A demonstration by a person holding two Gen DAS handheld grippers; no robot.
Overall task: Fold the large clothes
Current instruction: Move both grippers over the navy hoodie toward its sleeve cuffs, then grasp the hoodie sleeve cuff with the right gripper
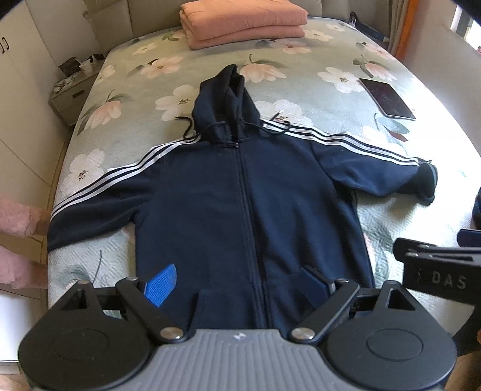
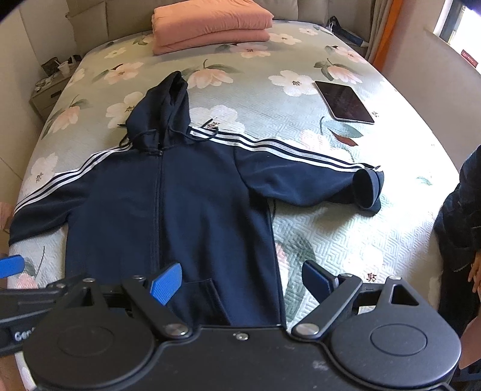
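— Hoodie (image 1: 240,186) first: where does it lie for you?

— Flat on the bed (image 1: 300,87), front up and zipped, its hem nearest your claws. It is a navy zip hoodie with white stripes running along both sleeves. The hood (image 1: 224,99) points toward the headboard, and its drawstrings trail loose on the floral quilt either side of the collar.

— And the sleeves?

— Both are spread outward. The left sleeve (image 1: 99,195) reaches the bed's left edge; the right sleeve (image 2: 300,177) angles out across the quilt, its cuff (image 2: 368,188) turned so you look into the opening.

— How do your claws stand?

— Your left claw (image 1: 237,285) is spread wide, one blue pad over the quilt just beside the hoodie's left hem corner, the other over the fabric right of the zip — nothing between them is gripped. Your right claw (image 2: 240,282) is likewise apart, its left finger above the pocket area and its right finger (image 2: 315,281) over bare quilt past the garment's right edge. Whether either touches the cloth, I cannot tell.

— Anything else on the bed?

— A folded salmon-pink blanket (image 1: 243,22) sits at the head end, well apart from the hood. A dark tablet (image 2: 344,102) lies on the quilt beyond the right sleeve. A nightstand (image 1: 70,96) stands left of the bed.
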